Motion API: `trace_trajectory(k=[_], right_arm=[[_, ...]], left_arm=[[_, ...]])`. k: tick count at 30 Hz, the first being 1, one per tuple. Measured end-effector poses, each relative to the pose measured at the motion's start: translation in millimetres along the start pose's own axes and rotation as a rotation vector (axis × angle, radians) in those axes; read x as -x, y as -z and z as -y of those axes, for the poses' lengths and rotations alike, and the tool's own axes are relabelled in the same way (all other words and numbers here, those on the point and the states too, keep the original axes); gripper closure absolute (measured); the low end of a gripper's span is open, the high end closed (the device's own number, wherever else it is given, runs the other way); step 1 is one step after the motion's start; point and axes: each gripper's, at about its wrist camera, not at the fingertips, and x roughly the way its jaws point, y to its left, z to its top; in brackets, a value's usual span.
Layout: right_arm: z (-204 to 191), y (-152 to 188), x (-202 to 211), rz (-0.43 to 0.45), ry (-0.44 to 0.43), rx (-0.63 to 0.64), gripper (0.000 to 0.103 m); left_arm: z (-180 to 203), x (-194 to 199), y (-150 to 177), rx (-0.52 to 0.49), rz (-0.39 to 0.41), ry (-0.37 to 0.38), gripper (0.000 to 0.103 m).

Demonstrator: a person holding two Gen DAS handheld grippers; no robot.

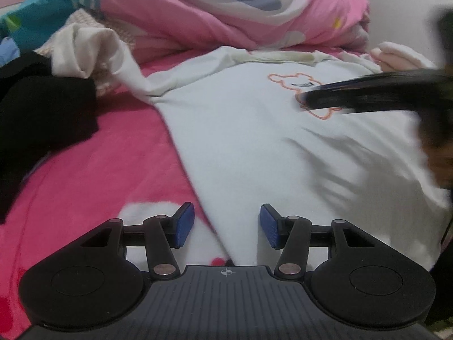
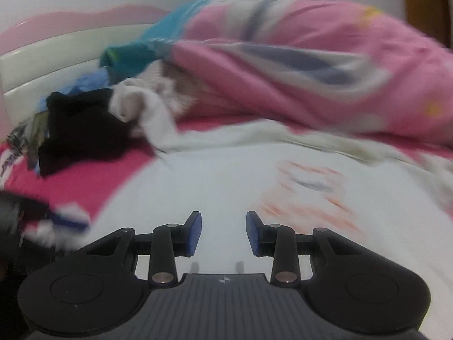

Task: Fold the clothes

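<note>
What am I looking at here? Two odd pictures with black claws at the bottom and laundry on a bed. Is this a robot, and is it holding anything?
No robot arm here: a person holds a two-fingered gripper in each hand, each carrying a wide-angle camera that looks along its fingers. One picture comes from the left gripper, the other from the right gripper. The blue pieces are the finger pads. Both grippers are open and hold nothing. On the pink bed cover lies a white T-shirt with an orange bear outline, spread for folding. Beside it sit a black garment, a crumpled cream cloth and a bunched pink quilt. The dark blur on the right of the left picture is the other gripper.
</note>
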Motion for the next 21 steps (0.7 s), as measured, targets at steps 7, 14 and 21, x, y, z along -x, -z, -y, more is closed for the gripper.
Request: trace_trajectory(k=[7,14,21], right_arm=[[41.4,21.1,-38.3,-0.146,0.054,-0.017,0.067],[156.0,99.7,103.8,-0.154,0.433,-0.31,0.052],[69.3,81.1,86.3,0.033,0.083,-0.219,0.054]], left_arm=[[-12.1,-1.7,4.2,0.038,0.003,-0.022,0.051],[-10.0,5.3,-0.4,0.001,-0.009,-0.085,0.049],[14.4,3.4,-8.9,-0.022,-0.001,-0.092,0.049]])
